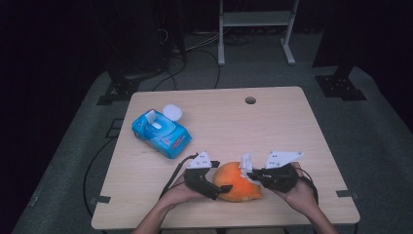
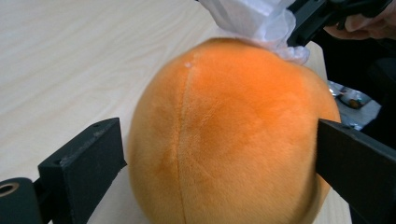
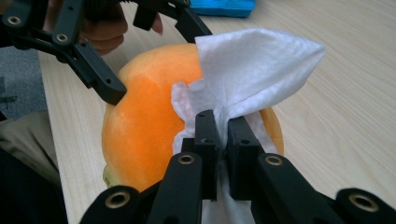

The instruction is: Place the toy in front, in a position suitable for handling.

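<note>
- A light wooden table stands on grey carpet in a dark room, with a white metal frame on the floor beyond its far edge
- Counted on the table: one orange plush ball, one white wipe, one blue wipes pack and one round cable hole; two grippers work over it
- Nearest the person, two forearms come in from the bottom edge, one hand wrapped around each gripper body, both hands low at the near edge of the table
- The orange plush ball rests on the wood near the front edge, between the two grippers
- The left gripper points across at the ball from its left side; its jaws are spread wide with the ball between them, one jaw just beside each flank, and whether the pads press into the plush is hard to tell
- The right gripper comes at the ball from the right, jaws clamped tight on the white wipe, which bunches at the pinch and fans out above it
- The wipe lies against the top right of the ball
- Farther back on the left, the blue wipes pack lies at an angle with its white lid flipped open
- The cable hole sits near the far edge
</note>
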A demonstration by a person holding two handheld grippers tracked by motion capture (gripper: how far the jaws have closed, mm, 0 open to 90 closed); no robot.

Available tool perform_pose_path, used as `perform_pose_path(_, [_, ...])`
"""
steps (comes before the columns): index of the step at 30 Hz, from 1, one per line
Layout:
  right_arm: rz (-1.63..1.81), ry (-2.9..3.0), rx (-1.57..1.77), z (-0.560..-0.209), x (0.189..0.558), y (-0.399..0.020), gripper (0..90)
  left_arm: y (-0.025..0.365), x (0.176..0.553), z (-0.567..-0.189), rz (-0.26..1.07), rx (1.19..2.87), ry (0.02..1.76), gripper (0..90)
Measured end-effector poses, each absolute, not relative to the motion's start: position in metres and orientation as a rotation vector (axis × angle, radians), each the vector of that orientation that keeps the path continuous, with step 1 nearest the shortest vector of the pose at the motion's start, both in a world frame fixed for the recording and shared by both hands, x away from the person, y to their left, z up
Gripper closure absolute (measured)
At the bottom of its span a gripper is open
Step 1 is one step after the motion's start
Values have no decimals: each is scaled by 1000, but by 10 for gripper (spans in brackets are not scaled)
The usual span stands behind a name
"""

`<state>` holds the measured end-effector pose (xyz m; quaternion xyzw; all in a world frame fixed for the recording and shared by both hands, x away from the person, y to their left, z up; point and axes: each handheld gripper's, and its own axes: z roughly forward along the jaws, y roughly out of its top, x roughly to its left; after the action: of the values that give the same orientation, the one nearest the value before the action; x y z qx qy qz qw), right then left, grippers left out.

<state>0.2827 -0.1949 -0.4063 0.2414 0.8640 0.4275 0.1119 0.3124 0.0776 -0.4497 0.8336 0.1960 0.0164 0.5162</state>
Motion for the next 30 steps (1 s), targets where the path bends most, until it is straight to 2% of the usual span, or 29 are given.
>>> perform_pose_path(2, [1259,2539,709,-407,283,-195,837,77,311,-451,13,1998,443,79])
perform_pose_path(3, [1261,2540,712,-407,283,-195,837,77,311,-451,22,2007,430,126])
perform_pose_path(4, [1266,2538,714,-407,283,-195,837,77,310,-450,24,2001,426,214])
perform_pose_path(7, [1297,2511,728,-403,283,-197,839,79,305,-445,95,1970,385,388])
perform_pose_path(9, [1336,2471,732,-397,281,-198,840,77,301,-440,195,1954,338,435])
perform_pose_path(10, [1357,2449,726,-394,280,-198,840,74,299,-437,253,1956,309,441])
perform_pose_path(14, [1369,2428,707,-392,281,-192,840,74,302,-440,299,1989,310,426])
perform_pose_path(16, [1358,2464,738,-401,287,-194,840,81,308,-446,238,1977,361,410])
perform_pose_path(20, [1361,2487,837,-416,298,-208,841,91,314,-451,196,1983,406,384])
perform_pose_path(24, [1345,2473,876,-417,296,-213,840,101,320,-456,151,1984,444,377])
perform_pose_path(30, [1369,2499,770,-412,290,-199,838,102,320,-456,144,1997,449,373])
